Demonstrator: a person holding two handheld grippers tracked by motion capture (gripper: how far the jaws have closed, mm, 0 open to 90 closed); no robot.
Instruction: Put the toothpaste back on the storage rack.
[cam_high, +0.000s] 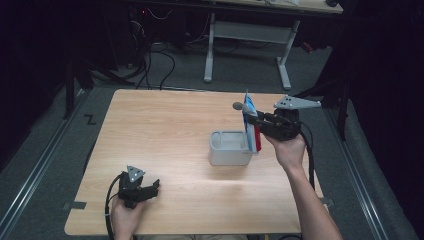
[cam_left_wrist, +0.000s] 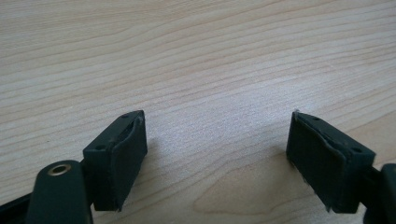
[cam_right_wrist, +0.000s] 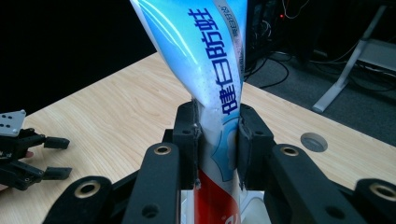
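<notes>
Right of centre in the high view: right gripper (cam_high: 256, 121) clamped on a toothpaste tube (cam_high: 250, 125), held upright above the right-hand edge of a grey box (cam_high: 229, 148). In the right gripper view, right gripper (cam_right_wrist: 217, 137) with both pads squeezing the toothpaste tube (cam_right_wrist: 205, 60) at mid-height; blue and white print rising to the top of the frame, red band dropping between the jaws at the bottom. Grey box open-topped, standing on the tabletop (cam_high: 165, 130) just right of the middle. At the lower left of the high view: left gripper (cam_high: 150, 189) resting low on the tabletop, well apart from box and tube, held by a hand at the bottom edge. In the left gripper view, left gripper (cam_left_wrist: 217, 154) with jaws spread wide over bare wood grain (cam_left_wrist: 196, 56), nothing between them. At the far left of the right gripper view, left gripper (cam_right_wrist: 58, 158) again, jaws apart. Beyond the tabletop, grey floor (cam_high: 240, 75) with cables and a white desk frame (cam_high: 247, 37) at the top of the high view.
</notes>
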